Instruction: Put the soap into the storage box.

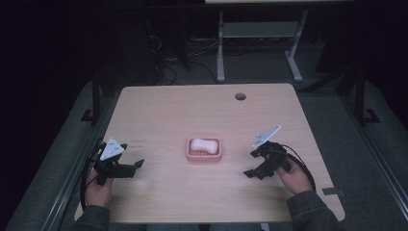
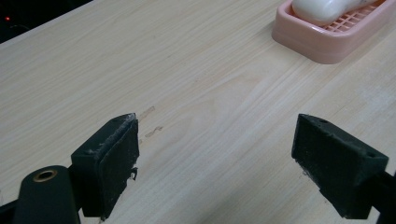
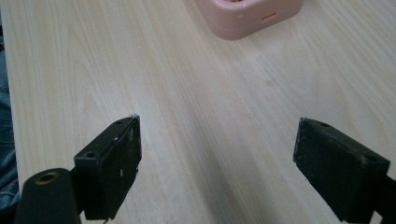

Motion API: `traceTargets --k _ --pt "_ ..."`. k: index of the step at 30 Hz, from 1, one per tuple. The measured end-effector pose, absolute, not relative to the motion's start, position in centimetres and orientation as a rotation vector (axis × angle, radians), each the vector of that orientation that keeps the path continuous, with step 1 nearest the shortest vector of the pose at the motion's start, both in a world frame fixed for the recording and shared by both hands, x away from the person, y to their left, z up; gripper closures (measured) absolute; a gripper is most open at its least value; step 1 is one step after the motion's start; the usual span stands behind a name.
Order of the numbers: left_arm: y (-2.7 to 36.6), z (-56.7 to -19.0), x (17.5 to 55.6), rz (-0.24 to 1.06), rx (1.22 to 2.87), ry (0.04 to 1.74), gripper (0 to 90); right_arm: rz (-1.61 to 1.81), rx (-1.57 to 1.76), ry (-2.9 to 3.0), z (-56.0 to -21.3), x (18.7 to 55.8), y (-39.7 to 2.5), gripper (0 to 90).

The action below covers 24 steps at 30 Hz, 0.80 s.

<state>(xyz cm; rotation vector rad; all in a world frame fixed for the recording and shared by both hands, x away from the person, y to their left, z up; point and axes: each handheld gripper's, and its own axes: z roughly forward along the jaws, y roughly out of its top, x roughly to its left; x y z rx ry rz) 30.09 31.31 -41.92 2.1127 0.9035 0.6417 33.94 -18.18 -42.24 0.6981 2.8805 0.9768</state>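
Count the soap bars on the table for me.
1. A single white soap bar lies in the pink soap dish at the table's middle, between the two open grippers. None seems hidden.

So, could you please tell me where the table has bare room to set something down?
Nearly everywhere: the table is bare between the pink soap dish and the far edge with its round hole, and along the near edge. Least room lies between the dish and the left gripper or right gripper.
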Motion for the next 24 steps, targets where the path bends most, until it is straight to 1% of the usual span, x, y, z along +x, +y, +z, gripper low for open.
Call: traceTargets --k 24 --pt "31.1 -42.0 30.1 0.641 2.12 0.897 14.5 1.018 0.783 2.862 -43.8 31.0 -20.7 14.4"
